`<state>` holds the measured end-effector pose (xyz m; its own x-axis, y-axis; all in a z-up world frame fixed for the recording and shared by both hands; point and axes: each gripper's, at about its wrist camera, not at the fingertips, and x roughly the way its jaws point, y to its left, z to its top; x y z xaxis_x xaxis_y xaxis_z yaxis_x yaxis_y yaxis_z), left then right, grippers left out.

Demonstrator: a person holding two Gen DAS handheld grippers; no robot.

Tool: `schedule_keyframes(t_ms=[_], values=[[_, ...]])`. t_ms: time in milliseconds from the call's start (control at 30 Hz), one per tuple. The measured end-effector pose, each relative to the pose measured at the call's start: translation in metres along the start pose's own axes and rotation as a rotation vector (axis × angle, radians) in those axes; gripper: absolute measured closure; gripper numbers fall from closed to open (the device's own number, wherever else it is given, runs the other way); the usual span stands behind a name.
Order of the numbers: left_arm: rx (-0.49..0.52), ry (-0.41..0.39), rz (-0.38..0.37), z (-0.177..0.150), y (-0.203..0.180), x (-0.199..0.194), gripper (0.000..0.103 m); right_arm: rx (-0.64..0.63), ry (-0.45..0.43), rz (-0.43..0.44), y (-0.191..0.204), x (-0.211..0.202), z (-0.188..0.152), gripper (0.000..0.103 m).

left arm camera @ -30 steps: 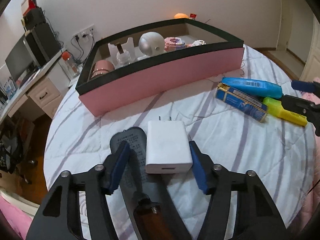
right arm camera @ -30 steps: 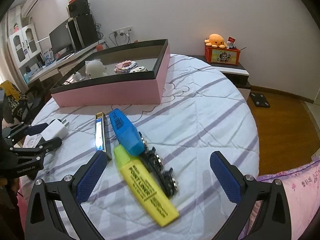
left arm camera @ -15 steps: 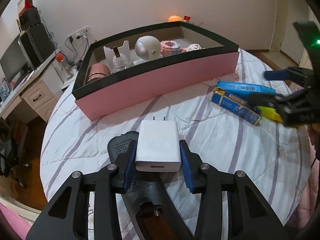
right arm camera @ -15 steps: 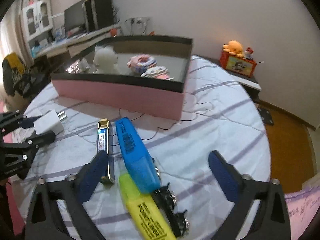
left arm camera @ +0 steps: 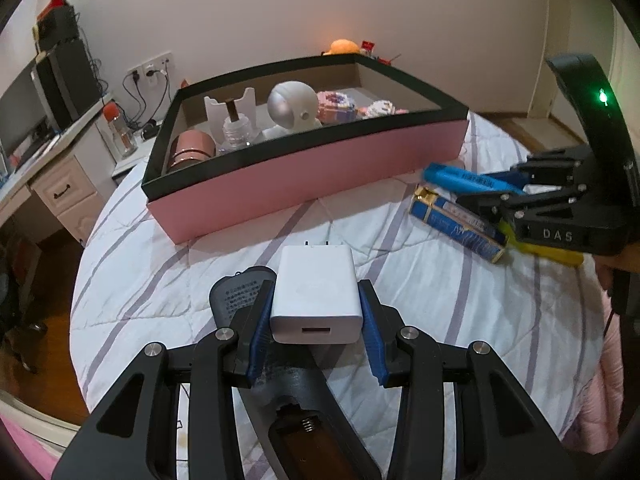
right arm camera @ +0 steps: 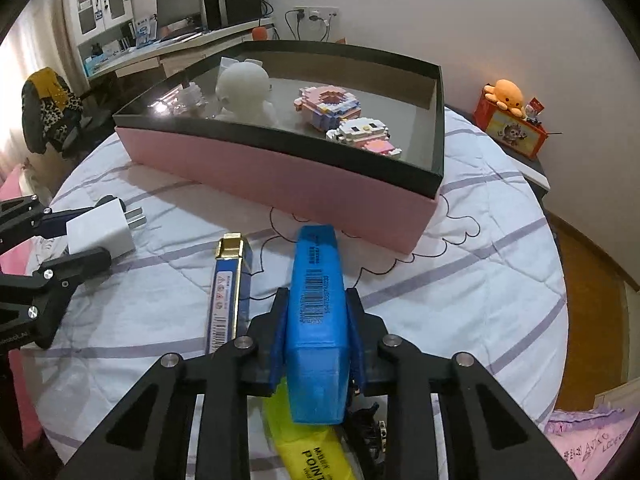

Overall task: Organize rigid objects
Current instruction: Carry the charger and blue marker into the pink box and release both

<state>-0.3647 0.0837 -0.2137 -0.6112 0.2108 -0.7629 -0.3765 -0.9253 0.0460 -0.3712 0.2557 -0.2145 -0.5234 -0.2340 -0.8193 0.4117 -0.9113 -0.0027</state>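
box point(right arm camera: 280, 184) on the bed already holds a few toys and bottles; charger, blue marker, yellow marker point(right arm camera: 316, 456) and slim blue pack point(right arm camera: 228, 300) are not yet in it. left gripper point(left arm camera: 316, 320) is clamped on the white charger point(left arm camera: 316, 292), prongs pointing at the box. right gripper point(right arm camera: 316, 328) has just been closing and now pinches the blue marker point(right arm camera: 316, 312), long axis running along the fingers toward the box.

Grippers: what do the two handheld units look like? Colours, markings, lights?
Both the left gripper and the right gripper are black plastic linkage frames with triangular cut-outs, silver pivot screws and ribbed blue pads on the jaws. Seen from the left wrist, the right unit carries white "DAS" lettering and a curved black mount with a green light.
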Motion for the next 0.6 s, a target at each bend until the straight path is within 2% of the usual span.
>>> schedule_keyframes(t_ms=[333, 600], values=[[-0.030, -0.061, -0.018, 0.005, 0.008, -0.022, 0.062, 0.018, -0.066, 0.044, 0.012, -0.024, 0.010, 0.076], [-0.005, -0.126, 0.002, 0.032, 0.015, -0.044, 0.062, -0.005, -0.126, 0.054, 0.025, -0.046, 0.026, 0.076]])
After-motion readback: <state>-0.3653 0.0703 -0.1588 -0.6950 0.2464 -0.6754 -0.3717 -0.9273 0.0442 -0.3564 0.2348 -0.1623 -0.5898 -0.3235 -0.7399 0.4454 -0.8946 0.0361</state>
